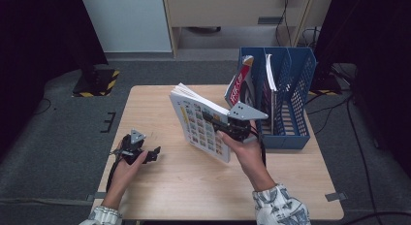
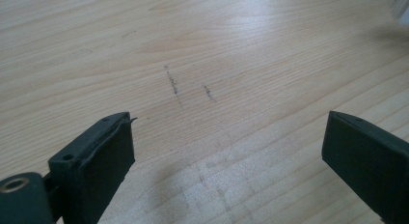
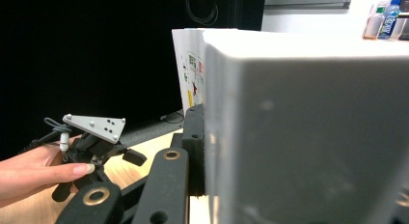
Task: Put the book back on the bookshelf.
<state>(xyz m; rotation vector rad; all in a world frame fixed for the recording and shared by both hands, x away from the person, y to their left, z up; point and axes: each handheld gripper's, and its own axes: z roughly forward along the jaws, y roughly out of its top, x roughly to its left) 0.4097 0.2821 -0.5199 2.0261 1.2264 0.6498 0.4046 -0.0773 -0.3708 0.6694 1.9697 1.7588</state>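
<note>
Right gripper [image 1: 218,122] clamped on a thick picture book [image 1: 198,122], held upright and tilted above the wooden table [image 1: 184,186], just left of the blue file rack [image 1: 291,79]. Left gripper [image 1: 145,153] low over the table's left side, jaws wide apart, holding nothing.

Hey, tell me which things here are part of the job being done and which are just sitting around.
In the job:
- thick white picture-covered book, clamped upright
- right gripper, shut on it
- blue plastic mesh file rack, likely its destination

Just there:
- left gripper, open above the light wooden table
- red-covered magazine in the rack
</note>
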